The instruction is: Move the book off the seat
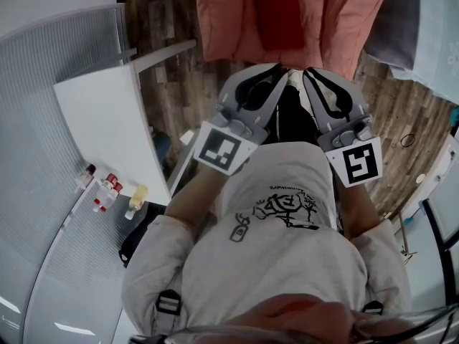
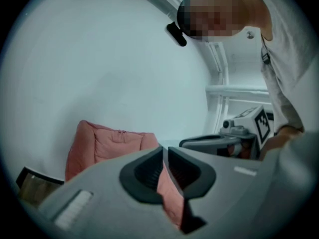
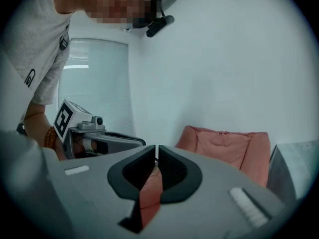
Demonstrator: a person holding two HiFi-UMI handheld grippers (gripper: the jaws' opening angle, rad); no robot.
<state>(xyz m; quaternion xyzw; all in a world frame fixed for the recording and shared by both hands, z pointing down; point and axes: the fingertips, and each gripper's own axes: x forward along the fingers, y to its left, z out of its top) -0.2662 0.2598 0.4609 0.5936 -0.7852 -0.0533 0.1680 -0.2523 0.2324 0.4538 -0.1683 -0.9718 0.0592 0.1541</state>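
A dark red book (image 1: 278, 16) lies flat on the seat of a pink armchair (image 1: 215, 20) at the top of the head view. My left gripper (image 1: 269, 74) and right gripper (image 1: 319, 74) are held side by side in front of my chest, pointing at the chair and well short of it. In the left gripper view the left gripper (image 2: 165, 151) has its jaws almost together with nothing between them, and the armchair (image 2: 99, 143) shows beyond. The right gripper (image 3: 156, 151) looks the same, with the armchair (image 3: 229, 146) behind it.
A white table (image 1: 107, 120) stands to my left over the wood floor. Below it, small bottles (image 1: 106, 190) sit on a grey surface. A grey padded piece (image 1: 423, 34) borders the chair on the right.
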